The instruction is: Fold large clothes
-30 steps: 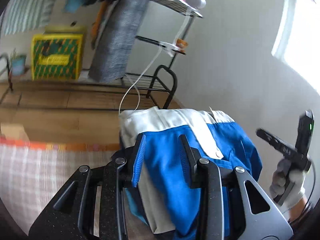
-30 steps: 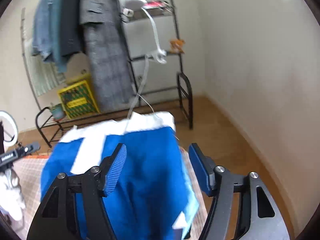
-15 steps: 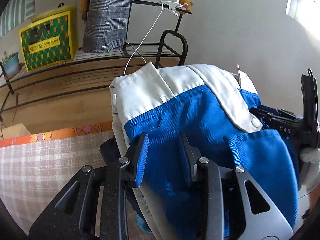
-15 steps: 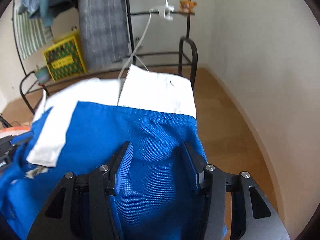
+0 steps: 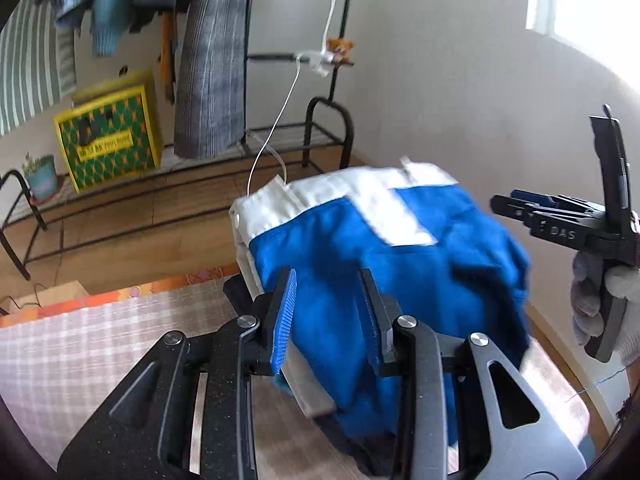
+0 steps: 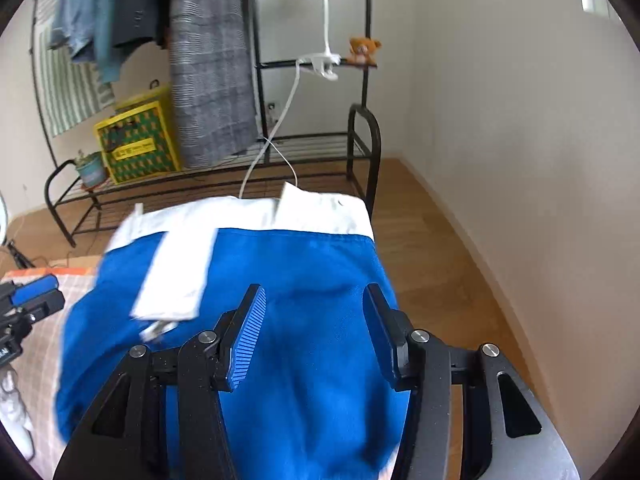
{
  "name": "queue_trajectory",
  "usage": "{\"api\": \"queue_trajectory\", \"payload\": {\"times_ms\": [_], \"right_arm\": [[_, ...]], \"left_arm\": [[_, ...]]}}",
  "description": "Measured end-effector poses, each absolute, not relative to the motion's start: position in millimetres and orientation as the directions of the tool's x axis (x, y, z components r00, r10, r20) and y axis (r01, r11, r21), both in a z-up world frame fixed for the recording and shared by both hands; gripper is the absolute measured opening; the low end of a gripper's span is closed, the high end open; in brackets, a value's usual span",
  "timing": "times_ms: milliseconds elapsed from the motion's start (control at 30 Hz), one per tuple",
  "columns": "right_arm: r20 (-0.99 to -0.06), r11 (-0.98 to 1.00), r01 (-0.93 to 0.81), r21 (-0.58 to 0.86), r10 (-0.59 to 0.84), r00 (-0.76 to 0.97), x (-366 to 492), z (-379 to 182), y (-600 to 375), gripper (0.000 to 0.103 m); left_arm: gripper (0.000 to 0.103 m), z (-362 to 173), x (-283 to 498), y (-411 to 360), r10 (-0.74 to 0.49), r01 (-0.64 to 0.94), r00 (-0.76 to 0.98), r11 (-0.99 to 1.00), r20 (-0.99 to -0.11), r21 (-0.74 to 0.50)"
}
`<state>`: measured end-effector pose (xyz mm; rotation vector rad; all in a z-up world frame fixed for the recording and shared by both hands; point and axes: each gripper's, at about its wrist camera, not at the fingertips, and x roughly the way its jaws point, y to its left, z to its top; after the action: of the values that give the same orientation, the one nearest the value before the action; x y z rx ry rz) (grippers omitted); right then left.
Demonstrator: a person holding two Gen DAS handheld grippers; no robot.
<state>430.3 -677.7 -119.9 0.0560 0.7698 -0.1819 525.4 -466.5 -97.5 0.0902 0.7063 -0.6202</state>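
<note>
Clamping bunched blue-and-white garment [image 5: 360,256] cloth, the left tool [image 5: 328,316] holds it above the pink checked surface [image 5: 80,344]. The right tool [image 6: 316,332], jaws just narrowed, straddles the same smooth cotton (pad contact unclear). Beyond: wooden floor [image 6: 420,248], black metal rack [image 6: 360,132], yellow box [image 5: 108,136].

Bright daylight, window [image 5: 580,4] glare, fisheye curvature, motion blur

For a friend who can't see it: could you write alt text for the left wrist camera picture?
A blue and white garment bunches between the two fingers of the left gripper, above a checked cloth. At right, a gloved hand holds the right gripper; a clothes rack stands behind.
</note>
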Motion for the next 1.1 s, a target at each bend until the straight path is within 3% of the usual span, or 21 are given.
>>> {"api": "queue_trajectory", "payload": {"times_ms": [467,800,900,1067,1100], "right_arm": [[-0.567,0.984,0.176,0.021,-0.133,0.813,311,14,-603,0.055],[-0.526,0.973,0.229,-0.003,-0.196,0.828,200,60,-525,0.063],[-0.528,0.971,0.237,0.005,-0.199,0.826,168,65,-502,0.070],[-0.508,0.968,0.250,-0.024,-0.228,0.831,130,61,-464,0.076],[-0.505,0.968,0.251,-0.024,-0.229,0.832,123,60,-457,0.076]], "left_arm": [[0.033,46,370,-410,-0.598,0.646,0.646,0.759,-0.475,-0.078],[0.034,91,269,-343,-0.649,0.692,0.632,0.719,-0.424,-0.067],[0.055,95,241,-319,-0.654,0.696,0.640,0.716,-0.403,-0.056],[0.063,89,210,-280,-0.655,0.695,0.624,0.715,-0.426,-0.081],[0.070,88,205,-274,-0.652,0.692,0.626,0.717,-0.428,-0.080]]}}
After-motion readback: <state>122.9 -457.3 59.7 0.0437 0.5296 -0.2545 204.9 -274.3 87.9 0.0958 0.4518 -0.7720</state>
